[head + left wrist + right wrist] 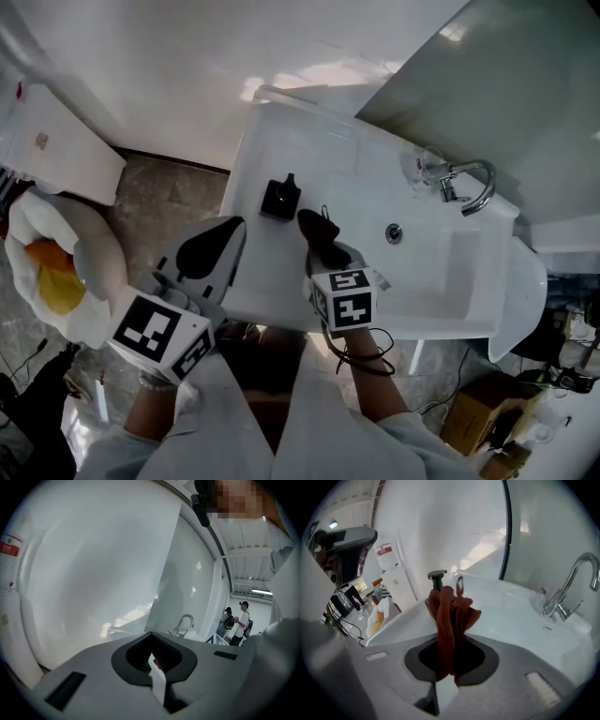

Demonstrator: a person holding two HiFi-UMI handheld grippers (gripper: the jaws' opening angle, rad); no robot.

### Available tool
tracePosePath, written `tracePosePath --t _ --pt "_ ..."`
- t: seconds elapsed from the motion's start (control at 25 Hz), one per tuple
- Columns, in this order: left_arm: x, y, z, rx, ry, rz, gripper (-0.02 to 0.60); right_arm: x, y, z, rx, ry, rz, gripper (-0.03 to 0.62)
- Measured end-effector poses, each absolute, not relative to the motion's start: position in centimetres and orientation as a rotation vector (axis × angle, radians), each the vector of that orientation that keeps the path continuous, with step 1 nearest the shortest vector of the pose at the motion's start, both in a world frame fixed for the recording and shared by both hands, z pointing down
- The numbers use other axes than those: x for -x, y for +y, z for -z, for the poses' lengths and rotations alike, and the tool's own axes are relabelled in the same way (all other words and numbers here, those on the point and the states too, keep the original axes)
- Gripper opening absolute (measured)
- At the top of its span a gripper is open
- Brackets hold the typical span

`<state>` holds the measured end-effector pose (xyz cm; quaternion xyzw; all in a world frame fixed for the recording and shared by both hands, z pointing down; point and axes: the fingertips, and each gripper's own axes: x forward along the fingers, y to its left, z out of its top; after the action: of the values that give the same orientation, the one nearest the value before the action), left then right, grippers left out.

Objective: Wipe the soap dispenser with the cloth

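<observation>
The black soap dispenser point(279, 199) stands on the left part of the white sink counter point(281, 141). My right gripper point(323, 246) is shut on a dark red cloth point(317, 228), held just right of the dispenser and near it. In the right gripper view the cloth point(451, 616) hangs bunched up out of the jaws and hides most of the dispenser; only its pump head point(437, 577) shows above. My left gripper point(211, 246) is shut with nothing in it, off the counter's left front edge. The left gripper point(154, 660) points over the counter toward the wall.
A chrome faucet point(469, 186) and the basin with its drain point(395, 232) lie right of the dispenser. A white bag with something orange inside point(52, 272) and a white box point(56, 141) are on the floor at left. Cardboard boxes point(483, 422) sit lower right.
</observation>
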<state>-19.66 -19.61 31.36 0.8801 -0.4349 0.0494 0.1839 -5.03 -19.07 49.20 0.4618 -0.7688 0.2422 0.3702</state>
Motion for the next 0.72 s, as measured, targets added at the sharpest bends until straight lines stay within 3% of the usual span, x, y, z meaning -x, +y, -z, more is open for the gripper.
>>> tracePosePath --t 0.32,0.72 --pt "18.9 -19.7 -31.0 -2.493 -1.217 -0.143 0.003 7.1 -23.8 -43.7 -1.179 -2.022 -0.177 0.055" --pt "19.6 -19.7 -31.5 -2.473 -1.226 -0.154 0.003 7.8 -27.0 -46.2 -0.977 -1.952 0.027 0.055"
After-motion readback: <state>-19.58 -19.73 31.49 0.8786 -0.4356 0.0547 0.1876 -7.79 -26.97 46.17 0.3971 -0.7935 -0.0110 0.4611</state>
